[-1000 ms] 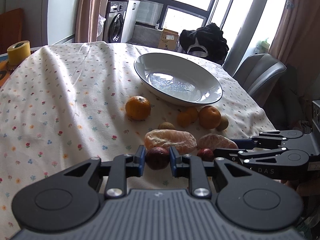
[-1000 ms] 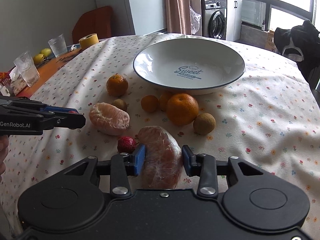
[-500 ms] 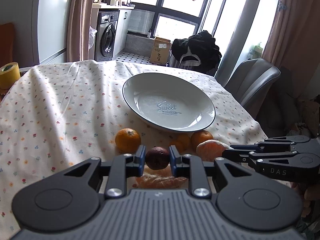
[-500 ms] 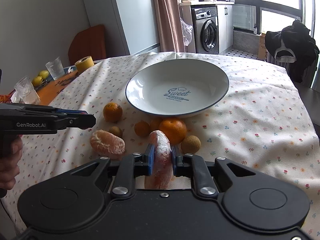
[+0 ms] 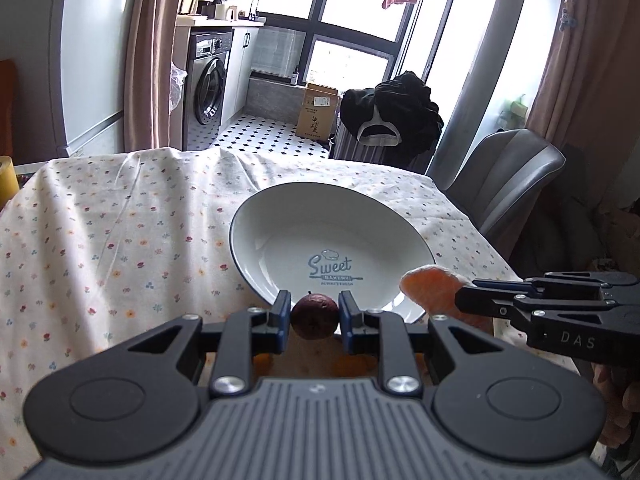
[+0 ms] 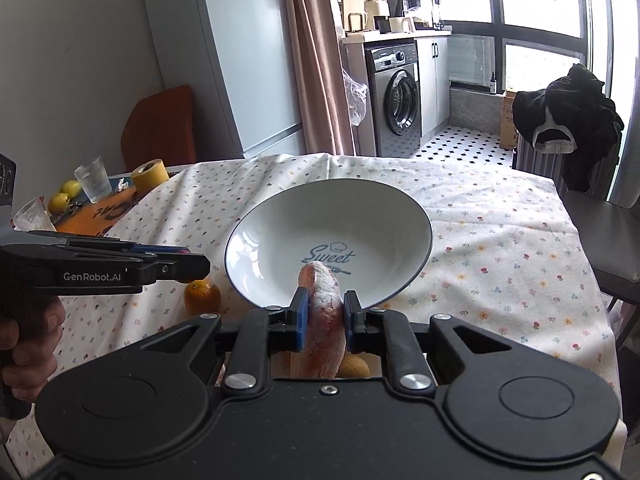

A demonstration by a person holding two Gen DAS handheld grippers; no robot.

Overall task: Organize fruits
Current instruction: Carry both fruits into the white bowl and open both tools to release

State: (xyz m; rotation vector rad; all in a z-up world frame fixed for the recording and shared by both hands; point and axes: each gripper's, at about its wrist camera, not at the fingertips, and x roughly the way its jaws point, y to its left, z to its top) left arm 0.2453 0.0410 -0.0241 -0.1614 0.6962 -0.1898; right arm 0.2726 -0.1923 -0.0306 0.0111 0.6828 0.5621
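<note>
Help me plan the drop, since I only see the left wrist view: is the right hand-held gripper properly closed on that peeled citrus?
Observer: Yes. The right wrist view shows the right hand-held gripper shut on the peeled citrus, with a blue pad on each side.
Operator: My left hand-held gripper holds the dark fruit. Any fruit on the cloth?
Observer: A whole orange sits on the tablecloth, just off the left rim of the plate.
Operator: Anything farther left?
Observer: Two lemons beside a glass.

Glossy ceramic plate [image 5: 256, 256] (smooth) on matt cloth tablecloth [image 5: 120, 240].
</note>
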